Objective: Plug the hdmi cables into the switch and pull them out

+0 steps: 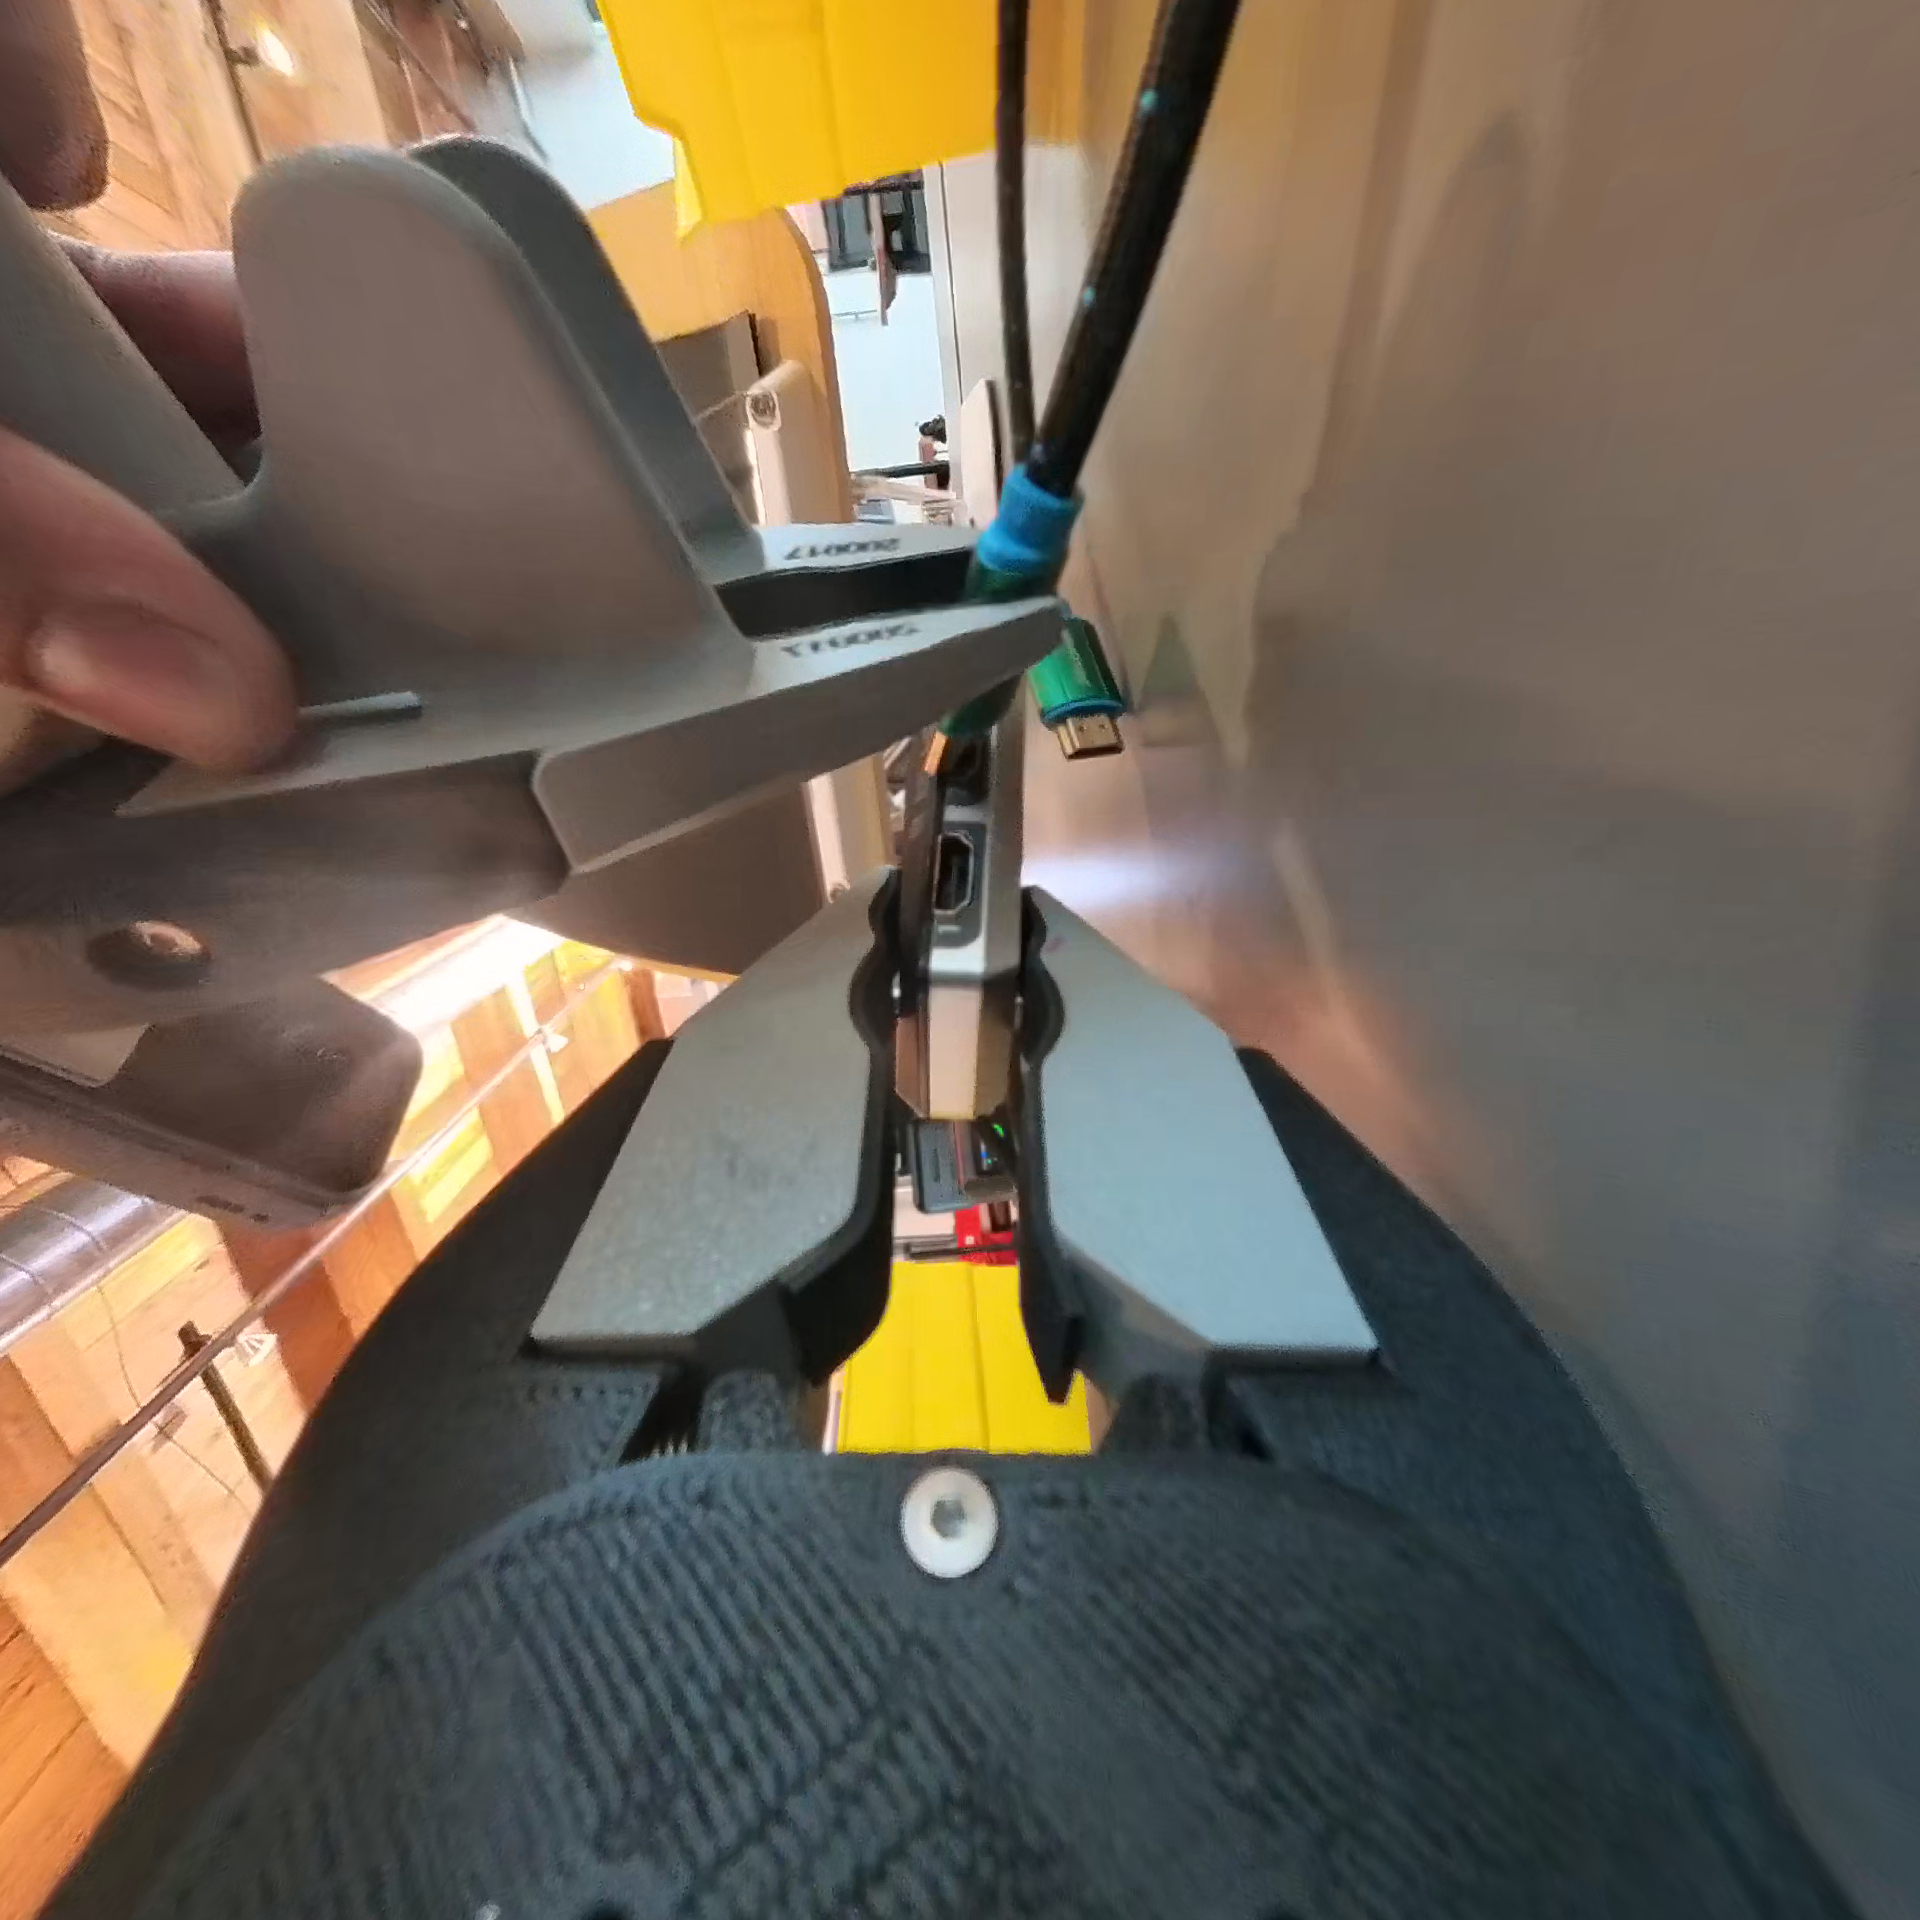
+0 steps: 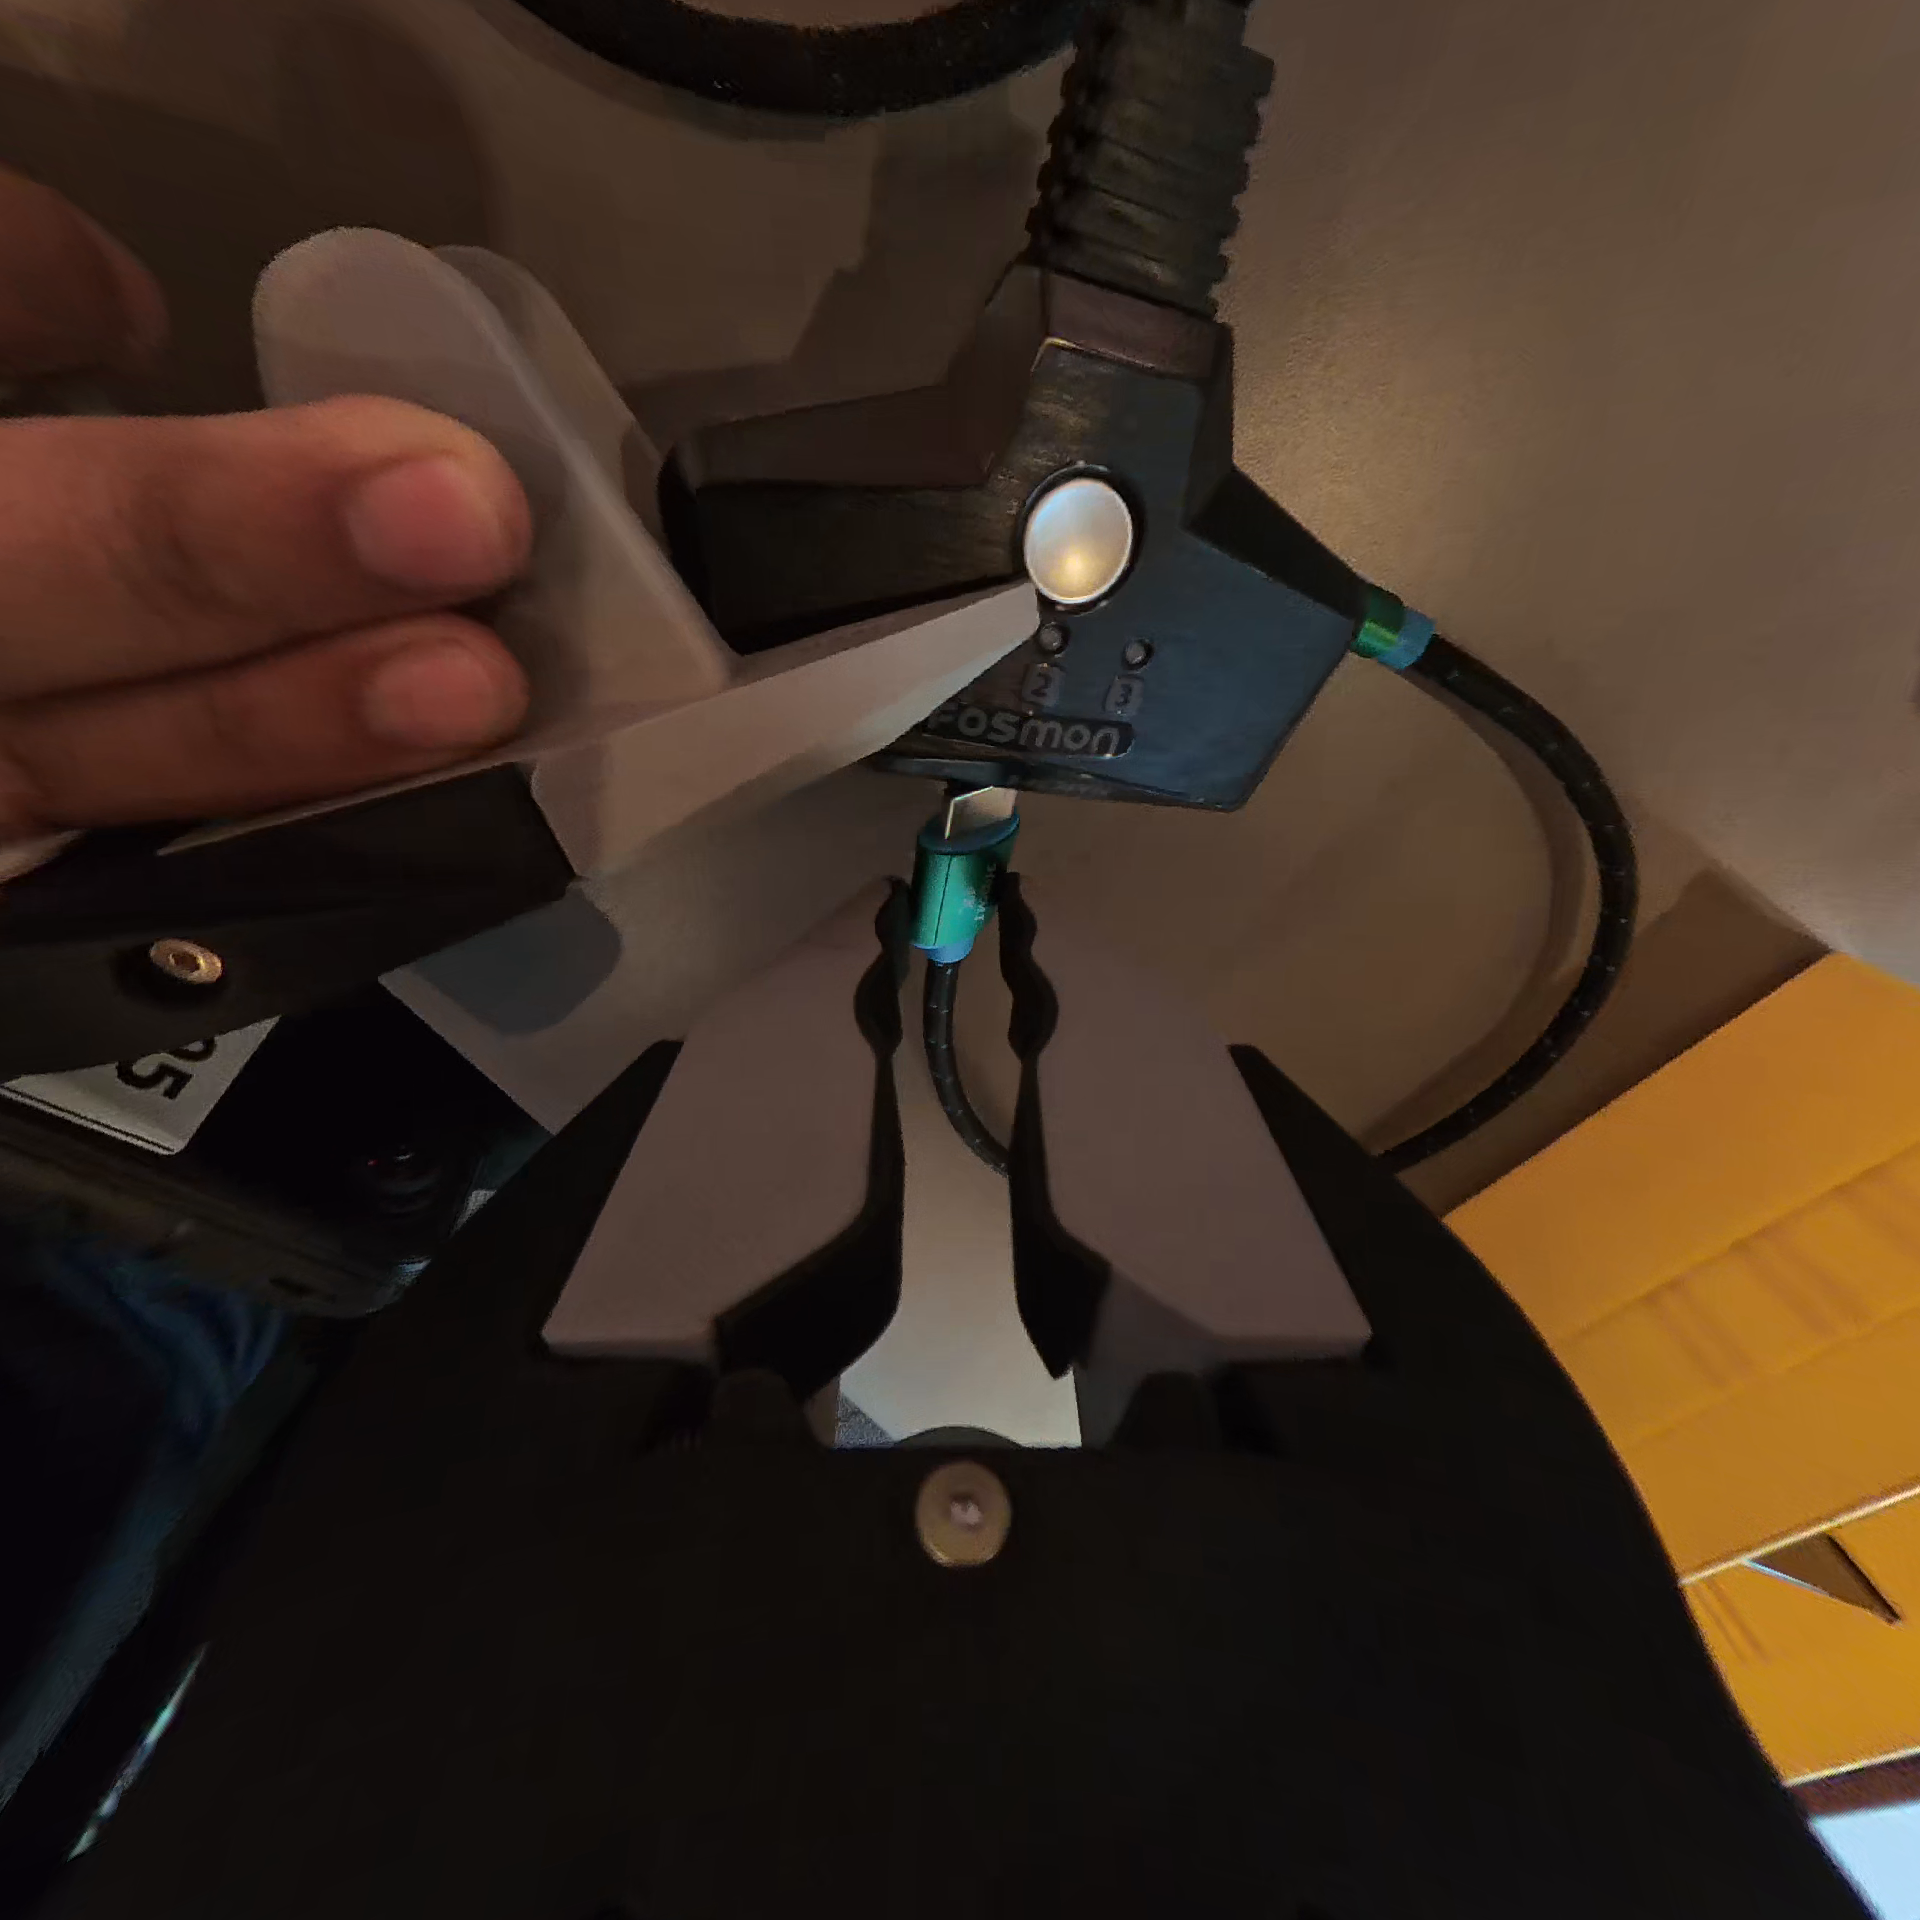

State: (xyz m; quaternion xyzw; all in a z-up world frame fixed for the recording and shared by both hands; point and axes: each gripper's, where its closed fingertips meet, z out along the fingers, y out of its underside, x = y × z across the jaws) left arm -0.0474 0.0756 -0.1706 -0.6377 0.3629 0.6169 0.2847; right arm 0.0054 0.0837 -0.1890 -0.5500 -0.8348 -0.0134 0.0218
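Right now we hold the HDMI switch (image 1: 961,997) clamped edge-on in our left claw (image 1: 961,987), its fingers pressed against the two flat faces so that the open port (image 1: 954,881) stays exposed and the body cannot shift under a push. In the right wrist view the same switch (image 2: 1164,665), dark with a round pale button (image 2: 1077,540), sits just above our right claw (image 2: 951,914), which is clamped on the green plug (image 2: 951,883) of a braided HDMI cable (image 2: 961,1070). The plug's metal tip (image 2: 977,805) touches the switch's lower edge, tilted slightly; we cannot tell how deep it sits. A second green plug (image 2: 1387,629) meets the switch's right corner, its cable (image 2: 1569,883) looping down over the pale tabletop (image 2: 1558,312). A person's hand (image 2: 239,603) grips the left tool. We judge that gripping the plug's shell, not the cord, spares the cable.
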